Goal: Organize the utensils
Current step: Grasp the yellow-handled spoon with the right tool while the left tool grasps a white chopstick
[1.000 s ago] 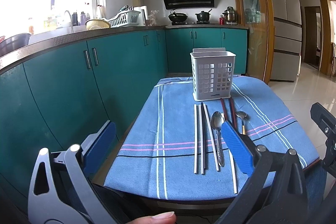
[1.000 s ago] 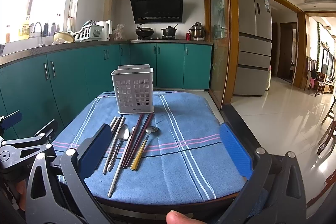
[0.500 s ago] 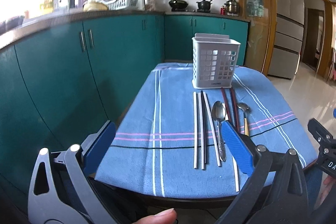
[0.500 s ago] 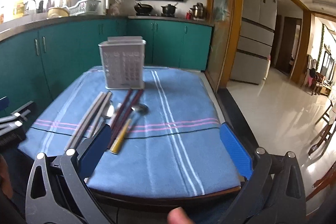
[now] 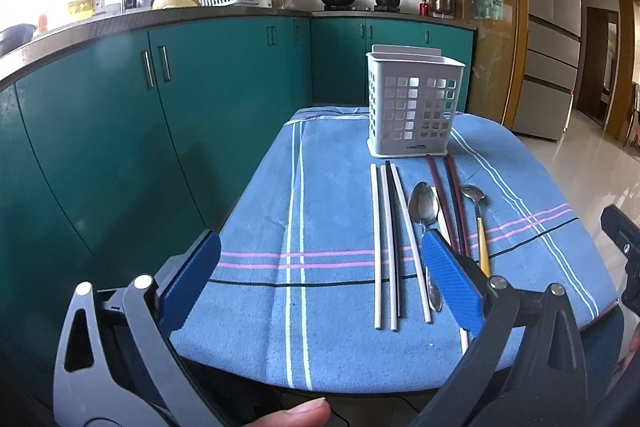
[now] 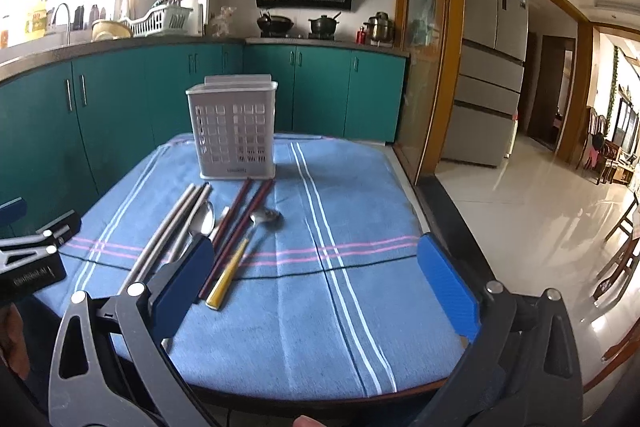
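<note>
meanwhile both hand-held grippers gape wide, empty, before pale chopsticks (image 5: 385,239), spoons and a white slotted caddy (image 5: 412,107).

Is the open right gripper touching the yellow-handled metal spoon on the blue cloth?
Apart. In the right wrist view the right gripper hangs open before the table edge; the yellow-handled metal spoon lies flat, clear of both pads.

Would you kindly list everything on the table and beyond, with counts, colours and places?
Utensil holder: one, white, far end of the blue tablecloth.
Pale chopsticks: several, white, plus a dark one, in front of the holder.
Dark chopsticks: two, reddish-brown, beside them.
Steel spoon: one, silver.
Yellow-handled spoon: one.
Cabinets: teal, behind the table.
Refrigerator: one, silver.
Left tool: open.
Right tool: open.
</note>
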The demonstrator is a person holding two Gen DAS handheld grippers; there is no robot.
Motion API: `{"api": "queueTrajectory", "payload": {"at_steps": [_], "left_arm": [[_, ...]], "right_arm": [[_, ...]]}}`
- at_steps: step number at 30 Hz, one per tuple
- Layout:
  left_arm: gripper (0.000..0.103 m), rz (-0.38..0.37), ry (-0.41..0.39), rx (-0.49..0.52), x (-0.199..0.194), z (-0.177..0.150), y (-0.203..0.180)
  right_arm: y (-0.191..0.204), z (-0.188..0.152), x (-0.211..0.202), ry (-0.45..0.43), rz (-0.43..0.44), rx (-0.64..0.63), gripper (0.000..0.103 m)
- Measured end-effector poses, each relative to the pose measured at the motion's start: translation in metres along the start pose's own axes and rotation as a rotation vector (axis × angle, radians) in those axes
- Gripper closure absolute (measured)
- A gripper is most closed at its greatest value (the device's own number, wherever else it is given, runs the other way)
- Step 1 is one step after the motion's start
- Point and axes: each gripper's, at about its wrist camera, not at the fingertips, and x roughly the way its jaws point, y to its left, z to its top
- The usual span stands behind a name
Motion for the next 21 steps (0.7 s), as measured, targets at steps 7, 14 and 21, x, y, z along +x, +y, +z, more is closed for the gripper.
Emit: {"api": "queueTrajectory", "payload": {"at_steps": [7, 14, 21], "left_arm": [[0.004, -0.003, -0.001, 0.016, 0.001, 0.001, -0.005], [0.006, -0.004, 0.061, 0.057, 0.032, 0.007, -0.010], [0.042, -0.101, 0.170, 0.083, 0.092, 0.033, -0.013]], "right_arm": [[-0.001, 0.003, 0.001, -0.001, 0.010, 0.012, 0.004], [0.003, 0.001, 0.045, 0.156, 0.099, -0.019, 0.005], [-0.001, 0.006, 0.112, 0.316, 0.179, 0.010, 0.060]]}}
